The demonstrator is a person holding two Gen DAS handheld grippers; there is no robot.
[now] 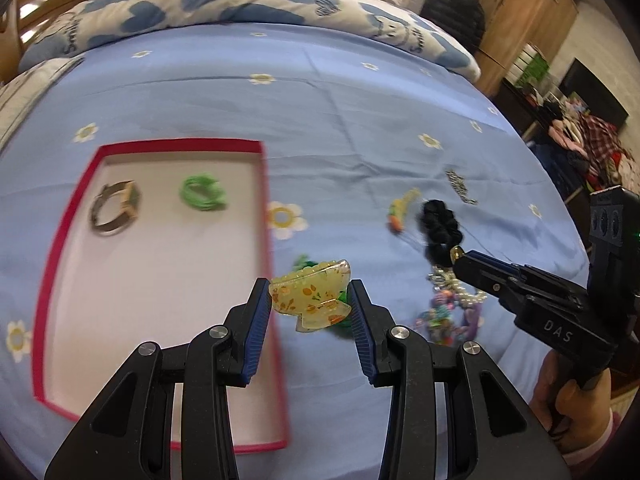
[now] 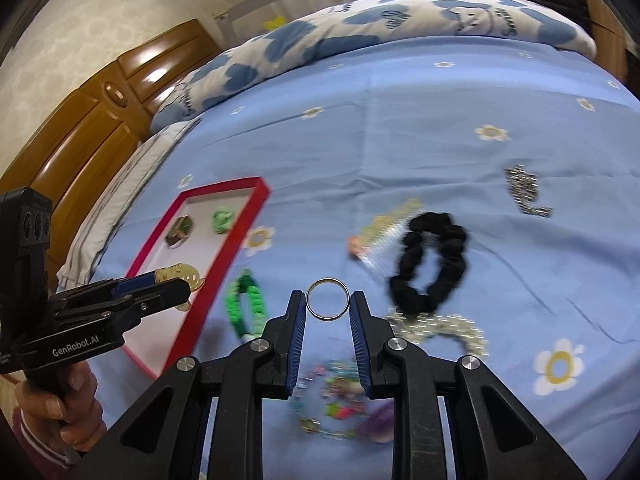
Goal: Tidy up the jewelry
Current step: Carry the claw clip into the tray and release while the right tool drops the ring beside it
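Here the left gripper had its jaws partly closed on a translucent yellow hair claw, both blue pads pressed against its sides. To the left of those jaws lay a red-rimmed tray with a pale floor, holding a wristwatch and a green coiled band side by side at its far end. The right gripper had its jaws drawn narrower, pinching a thin metal ring upright between the pads.

Everything rested on a bed spread with a blue sheet printed with white and yellow daisies. Beyond the right jaws, to their right, lay a black scrunchie, with a clear comb just beside it on the left and a silvery chain piece farther off. A green beaded bracelet lay left of those jaws, between them and the tray. Under and behind them sat a blurred heap of coloured beads and a pearly strand.

At the far edge of the bed was a bolster of quilt patterned in blue hearts. A wooden headboard stood at the left, wooden cabinets at the right. A hand in a striped sleeve gripped the left handle.
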